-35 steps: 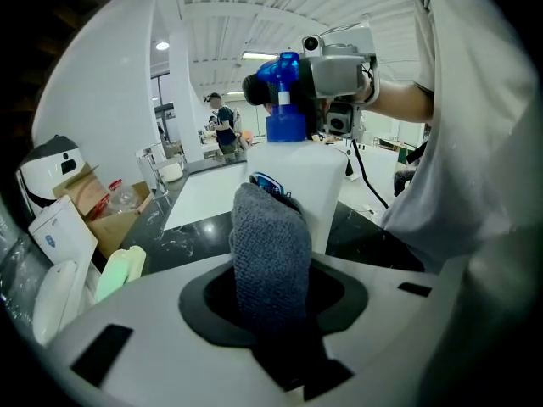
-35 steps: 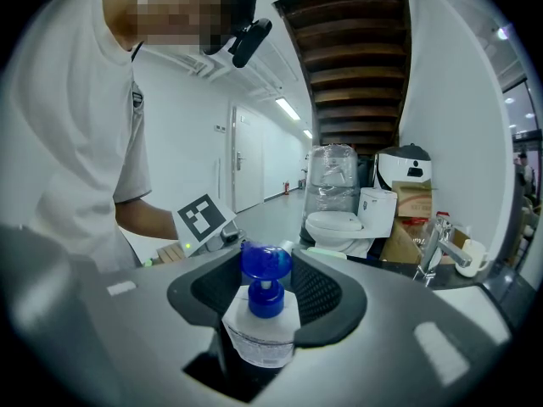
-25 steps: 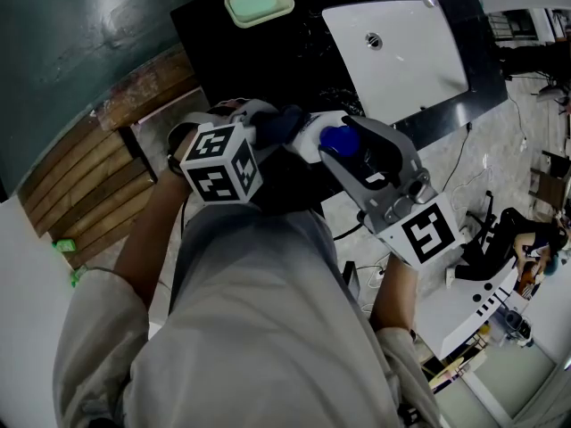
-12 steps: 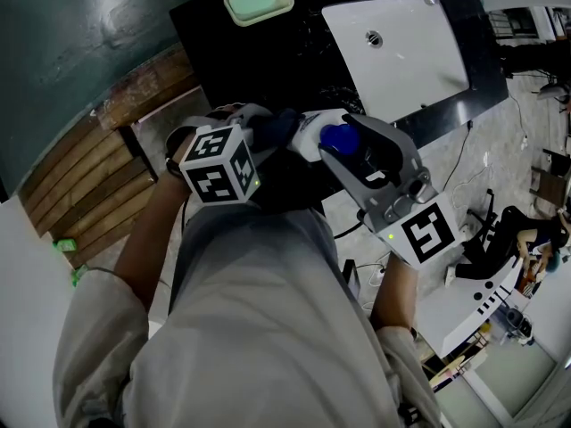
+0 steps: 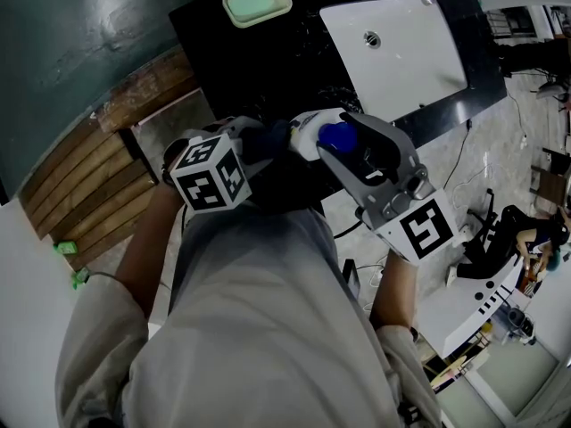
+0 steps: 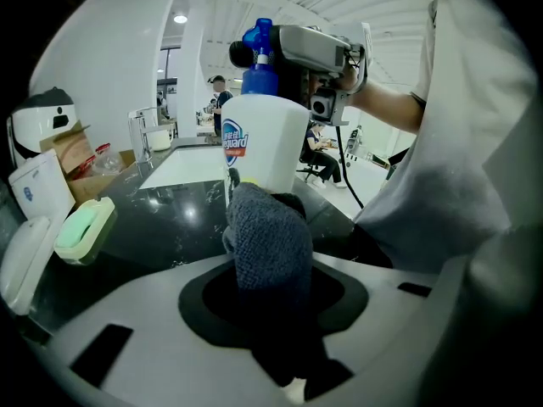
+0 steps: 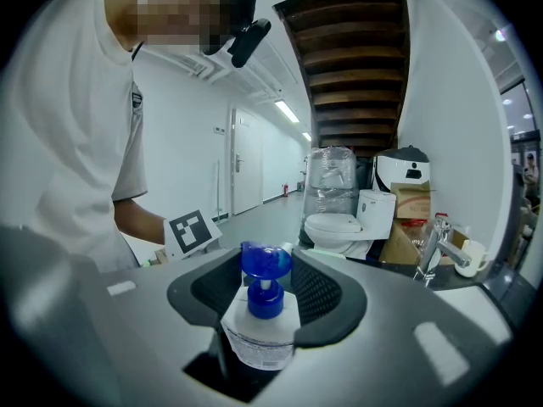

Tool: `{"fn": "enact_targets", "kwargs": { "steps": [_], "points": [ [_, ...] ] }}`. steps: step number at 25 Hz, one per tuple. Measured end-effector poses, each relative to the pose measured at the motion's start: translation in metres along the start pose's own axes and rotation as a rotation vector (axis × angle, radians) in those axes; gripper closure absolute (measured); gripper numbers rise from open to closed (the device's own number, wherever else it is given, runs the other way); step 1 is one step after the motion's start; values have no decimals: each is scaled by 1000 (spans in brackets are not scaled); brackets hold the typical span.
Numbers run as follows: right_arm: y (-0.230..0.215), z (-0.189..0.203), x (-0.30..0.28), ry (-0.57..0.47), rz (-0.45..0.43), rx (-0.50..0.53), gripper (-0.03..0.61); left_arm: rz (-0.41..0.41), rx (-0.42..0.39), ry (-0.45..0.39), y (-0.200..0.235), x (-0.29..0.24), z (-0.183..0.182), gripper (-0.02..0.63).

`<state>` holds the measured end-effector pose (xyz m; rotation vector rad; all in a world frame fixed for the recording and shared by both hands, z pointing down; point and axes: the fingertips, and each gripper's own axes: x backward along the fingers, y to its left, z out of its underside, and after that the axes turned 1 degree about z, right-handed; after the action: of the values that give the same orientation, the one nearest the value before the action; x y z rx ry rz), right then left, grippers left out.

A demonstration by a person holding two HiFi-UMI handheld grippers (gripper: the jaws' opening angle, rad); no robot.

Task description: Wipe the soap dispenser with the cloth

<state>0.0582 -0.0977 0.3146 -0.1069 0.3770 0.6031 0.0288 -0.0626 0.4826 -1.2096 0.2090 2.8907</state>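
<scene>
The soap dispenser (image 5: pixel 310 130), a white bottle with a blue pump head (image 5: pixel 337 137), is held up in the air above the counter's (image 5: pixel 268 61) near edge, close in front of the person's shirt. The right gripper (image 5: pixel 343 145) has it. In the right gripper view the jaws are closed on the bottle's shoulders, so that the bottle (image 7: pixel 259 316) stands between them with the pump (image 7: pixel 265 265) rising above the ribbed pads.

The cloth (image 6: pixel 267 244), dark grey and of knitted texture, is bunched and clamped between the left gripper's (image 6: pixel 271 291) closed jaws. Its free end reaches forward and lies against the lower wall of the white bottle (image 6: pixel 265 142), just under a blue printed label (image 6: pixel 236 141). In the head view the left gripper (image 5: pixel 259 139), with its marker cube (image 5: pixel 210 175), meets the right gripper from the left, and the cloth (image 5: pixel 268 141) sits between them at the bottle's side.

Beyond them the black, glossy counter carries a white rectangular sink (image 5: pixel 401 52) toward its right end, with a drain (image 5: pixel 372 39) in the basin. A green soap dish (image 5: pixel 258 3) stands near the far left corner. The left gripper view shows the same dish (image 6: pixel 83 227) at the left and a tap (image 6: pixel 140 134) behind the sink. A toilet (image 7: pixel 339 223) and a cardboard box (image 7: pixel 411 206) show in the right gripper view's background.
</scene>
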Motion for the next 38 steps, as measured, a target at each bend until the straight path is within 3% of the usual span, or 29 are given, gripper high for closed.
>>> {"fn": "enact_targets", "kwargs": {
  "steps": [16,29,38],
  "points": [
    [0,1,1,8,20,3,405,-9,-17,-58,-26,6,-5,489],
    [1,3,4,3,20,13,405,-57,-103,-112,-31,30,-35,489],
    [1,4,6,-1,22,17,405,-55,-109,-168,-40,43,-53,489]
  ]
}}
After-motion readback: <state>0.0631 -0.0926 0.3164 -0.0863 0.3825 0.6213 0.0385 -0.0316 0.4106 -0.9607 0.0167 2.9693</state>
